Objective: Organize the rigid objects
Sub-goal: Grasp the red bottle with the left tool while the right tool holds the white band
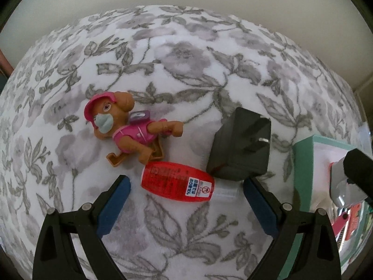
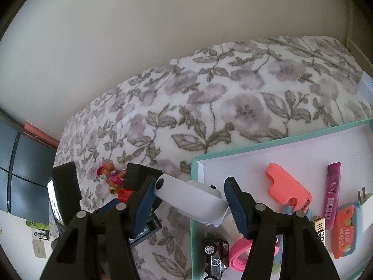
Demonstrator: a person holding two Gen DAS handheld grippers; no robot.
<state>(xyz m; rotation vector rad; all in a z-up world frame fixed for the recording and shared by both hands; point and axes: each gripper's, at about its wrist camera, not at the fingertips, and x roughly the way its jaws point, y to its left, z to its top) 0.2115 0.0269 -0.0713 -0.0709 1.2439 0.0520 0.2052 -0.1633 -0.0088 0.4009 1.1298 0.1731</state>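
Note:
On the floral blanket [image 1: 186,53] lie a red bottle [image 1: 172,182] with a clear cap, a toy dog [image 1: 130,128] in pink, and a black plug charger [image 1: 240,149]. My left gripper [image 1: 185,180] hangs over them, open; the red bottle lies between its blue pads [image 1: 116,198] with room on both sides. My right gripper [image 2: 190,182] is shut on a white rounded device [image 2: 188,198], held over the left rim of the teal tray [image 2: 195,161]. The toy dog [image 2: 109,175] and the charger [image 2: 137,175] also show beyond its left finger.
The tray holds a coral plastic piece [image 2: 286,186], a pink tube [image 2: 332,193], an orange case [image 2: 345,231], a toy car [image 2: 215,254] and a pink band [image 2: 237,254]. The tray's edge [image 1: 303,175] lies just right of my left gripper. A pale wall stands behind the bed.

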